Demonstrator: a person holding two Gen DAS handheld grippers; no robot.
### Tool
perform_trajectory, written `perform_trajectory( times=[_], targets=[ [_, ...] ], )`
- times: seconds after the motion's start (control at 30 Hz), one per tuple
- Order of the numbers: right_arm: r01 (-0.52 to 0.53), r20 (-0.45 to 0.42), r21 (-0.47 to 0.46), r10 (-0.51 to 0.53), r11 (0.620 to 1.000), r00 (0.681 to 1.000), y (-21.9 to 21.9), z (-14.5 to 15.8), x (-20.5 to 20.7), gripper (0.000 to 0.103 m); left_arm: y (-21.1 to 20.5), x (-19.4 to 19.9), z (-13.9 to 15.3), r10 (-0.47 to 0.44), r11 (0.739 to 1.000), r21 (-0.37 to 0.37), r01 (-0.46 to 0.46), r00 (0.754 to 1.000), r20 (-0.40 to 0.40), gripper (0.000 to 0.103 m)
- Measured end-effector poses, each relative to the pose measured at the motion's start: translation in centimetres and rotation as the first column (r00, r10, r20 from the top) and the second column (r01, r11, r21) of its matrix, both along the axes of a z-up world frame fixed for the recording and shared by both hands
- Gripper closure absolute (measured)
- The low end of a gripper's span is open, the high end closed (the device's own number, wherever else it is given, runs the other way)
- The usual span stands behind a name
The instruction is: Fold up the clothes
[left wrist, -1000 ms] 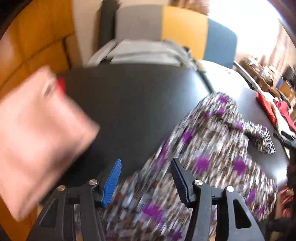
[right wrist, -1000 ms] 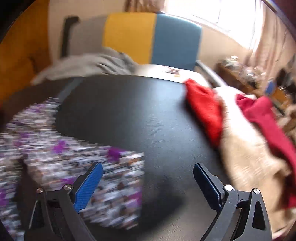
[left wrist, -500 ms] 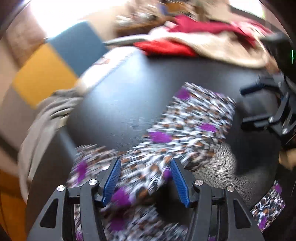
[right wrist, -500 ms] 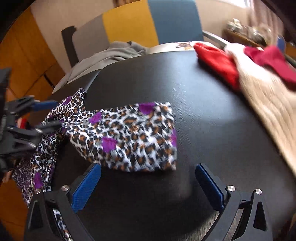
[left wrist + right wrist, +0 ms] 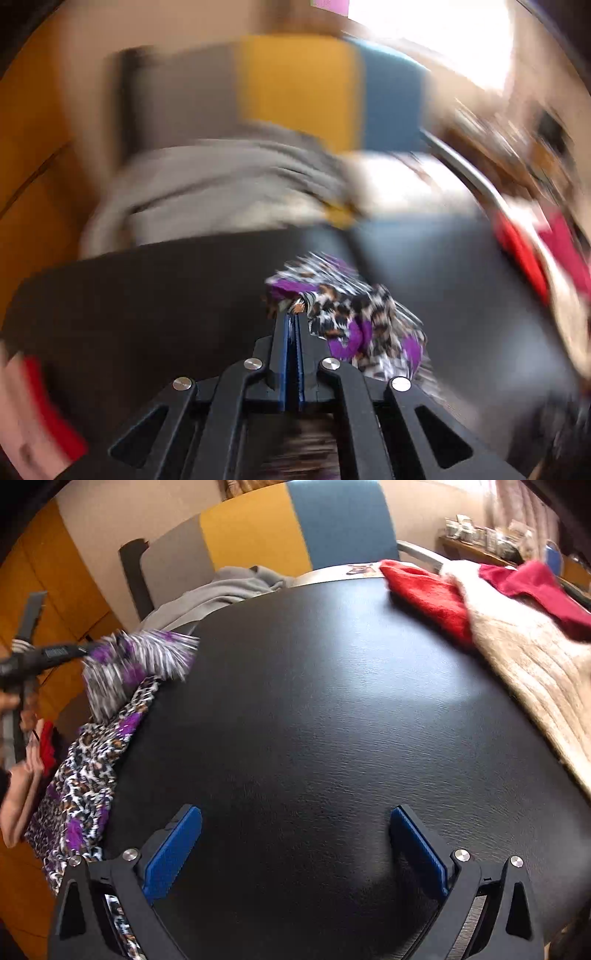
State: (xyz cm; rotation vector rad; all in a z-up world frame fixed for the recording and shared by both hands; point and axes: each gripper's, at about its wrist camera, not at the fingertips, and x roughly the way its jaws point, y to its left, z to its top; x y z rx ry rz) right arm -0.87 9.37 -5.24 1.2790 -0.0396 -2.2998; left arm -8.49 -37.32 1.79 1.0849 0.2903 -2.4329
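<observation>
A round black worktop (image 5: 332,709) is filling most of the right wrist view, its middle lying bare. Behind it a chair (image 5: 280,528) with grey, yellow and blue panels is standing, with a grey garment (image 5: 218,594) draping over its seat. A beige knitted sweater (image 5: 535,664) is lying along the worktop's right edge, with red clothes (image 5: 428,590) touching its far end.

A leopard-print garment with purple patches (image 5: 92,768) is hanging over the worktop's left edge, its upper part lifted and blurring in the air. The left gripper (image 5: 292,317) is pinching a bunched fold of that garment (image 5: 351,314), its blue jaws pressing together on the cloth above the worktop. From the right wrist view the left gripper (image 5: 48,657) is showing at the far left, with a person's hand (image 5: 22,775) below it.

The right gripper (image 5: 295,845) is hovering low over the bare worktop, its blue jaws standing wide apart with nothing between them.
</observation>
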Motion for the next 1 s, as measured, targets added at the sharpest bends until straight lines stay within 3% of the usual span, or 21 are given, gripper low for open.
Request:
perform_trajectory(
  times=[0.03,0.1,0.2,0.27,0.3,0.37,0.43,0.47,0.53,0.6,0.7,0.77,0.93,1.0],
  targets=[
    [-0.018,-0.001,-0.016,0.018,1.0,1.0,-0.4,0.1,0.1,0.0,-2.3,1.9,0.5,0.089,0.996,-0.011,-0.089,0.996,0.0,0.101],
    [-0.075,0.024,-0.087,0.077,0.993,0.997,-2.3,0.4,0.2,0.0,-6.6,5.9,1.2,0.262,0.965,-0.03,-0.261,0.965,0.009,0.1],
    [-0.175,0.071,-0.24,0.197,0.955,0.978,-5.8,0.9,0.4,0.0,-11.5,11.5,0.9,0.483,0.876,-0.018,-0.483,0.875,0.041,0.095],
    [-0.214,0.089,-0.296,0.25,0.931,0.964,-8.3,1.1,0.0,0.0,-12.7,14.4,-0.5,0.546,0.835,0.033,-0.549,0.835,0.073,0.092],
    [-0.227,0.093,-0.305,0.266,0.925,0.959,-9.6,1.2,-0.3,0.0,-12.8,15.4,-1.2,0.552,0.828,0.063,-0.557,0.83,0.076,0.091],
    [-0.254,0.102,-0.304,0.297,0.918,0.95,-12.6,1.2,-0.8,0.0,-11.8,17.1,-2.4,0.534,0.836,0.109,-0.537,0.843,0.061,0.091],
    [-0.296,0.147,-0.284,0.346,0.912,0.926,-15.6,0.3,-0.9,0.0,-9.7,17.6,-2.8,0.501,0.86,0.092,-0.502,0.865,0.038,0.091],
    [-0.318,0.173,-0.273,0.371,0.908,0.912,-17.2,-0.2,-0.9,0.003,-7.7,17.6,-2.9,0.448,0.889,0.094,-0.448,0.894,0.018,0.09],
    [-0.399,0.136,-0.177,0.424,0.9,0.896,-19.8,0.0,0.7,0.004,-4.0,17.1,-3.2,0.303,0.949,0.098,-0.3,0.953,-0.021,0.084],
    [-0.45,0.138,-0.112,0.463,0.886,0.876,-21.3,0.1,2.2,0.005,0.6,15.7,-4.6,0.127,0.991,0.047,-0.127,0.992,0.003,0.082],
    [-0.517,0.162,-0.041,0.516,0.855,0.841,-23.1,0.1,4.2,0.006,6.5,14.5,-7.2,-0.088,0.996,-0.001,0.088,0.994,0.068,0.082],
    [-0.495,0.206,-0.104,0.506,0.863,0.838,-22.9,-0.5,4.0,0.006,9.3,14.3,-9.0,-0.165,0.986,-0.006,0.166,0.981,0.104,0.082],
    [-0.379,0.328,-0.298,0.467,0.876,0.821,-22.0,-2.2,3.0,0.024,11.1,14.7,-12.3,-0.178,0.984,0.038,0.175,0.975,0.13,0.082],
    [-0.321,0.376,-0.368,0.456,0.873,0.807,-21.7,-2.8,2.6,0.06,10.9,15.4,-13.1,-0.165,0.986,0.032,0.163,0.979,0.116,0.081]
  ],
)
